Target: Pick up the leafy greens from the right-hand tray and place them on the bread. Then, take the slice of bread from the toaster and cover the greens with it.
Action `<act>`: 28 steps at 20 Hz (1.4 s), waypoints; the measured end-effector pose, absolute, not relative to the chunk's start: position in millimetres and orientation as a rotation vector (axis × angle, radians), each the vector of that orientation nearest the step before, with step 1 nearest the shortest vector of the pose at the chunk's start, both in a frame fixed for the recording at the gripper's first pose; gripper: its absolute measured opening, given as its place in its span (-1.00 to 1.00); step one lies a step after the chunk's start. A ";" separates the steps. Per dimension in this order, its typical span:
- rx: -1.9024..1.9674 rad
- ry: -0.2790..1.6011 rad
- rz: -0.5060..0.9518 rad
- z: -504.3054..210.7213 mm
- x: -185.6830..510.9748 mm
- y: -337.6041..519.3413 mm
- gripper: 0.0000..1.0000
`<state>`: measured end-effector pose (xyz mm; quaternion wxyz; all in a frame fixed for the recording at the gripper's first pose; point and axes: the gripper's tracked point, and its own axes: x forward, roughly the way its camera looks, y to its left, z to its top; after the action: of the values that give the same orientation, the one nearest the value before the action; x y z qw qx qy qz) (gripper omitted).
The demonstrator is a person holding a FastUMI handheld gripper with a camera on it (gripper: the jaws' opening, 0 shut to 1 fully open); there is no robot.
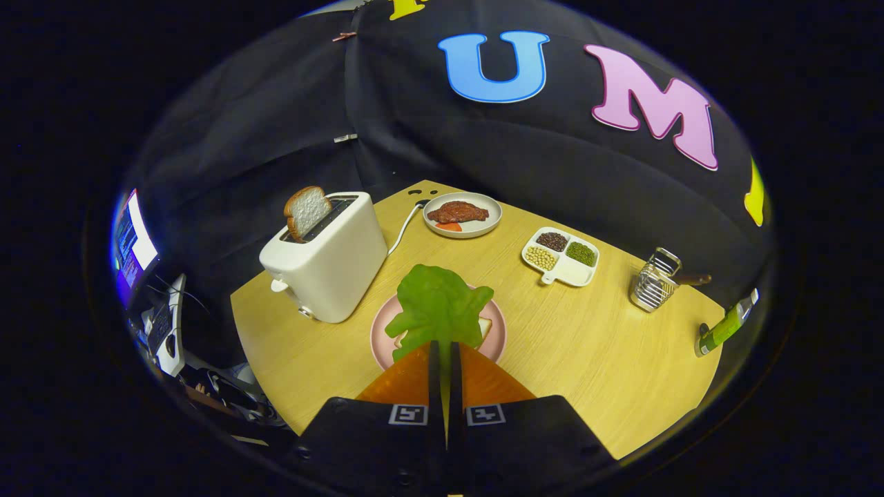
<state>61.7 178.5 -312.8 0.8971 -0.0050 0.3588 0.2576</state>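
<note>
toaster (331, 266) sitting left on the counter (587, 345), bread slice (306, 210) standing in its slot | gripper (445, 352) with jaws nearly closed, pinching the lettuce (438, 304), hanging over the bread (483, 328) on the pink plate (383, 331) | step: placing greens; next seems lowering, opening jaws, then reaching left for the toaster slice

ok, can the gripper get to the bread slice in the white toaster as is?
Probably not yet: the gripper is shut on the green leafy lettuce over the pink plate. The path to the bread slice in the white toaster looks free.
</note>
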 end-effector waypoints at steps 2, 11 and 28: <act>-0.016 0.754 0.529 -321.1 72.9 192.0 -0.88; -0.047 0.820 0.433 -364.9 109.7 208.0 0.54; -0.002 0.560 0.511 -197.7 121.5 323.3 0.58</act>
<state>121.5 323.3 -197.7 0.9290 -0.0009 0.2736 0.2492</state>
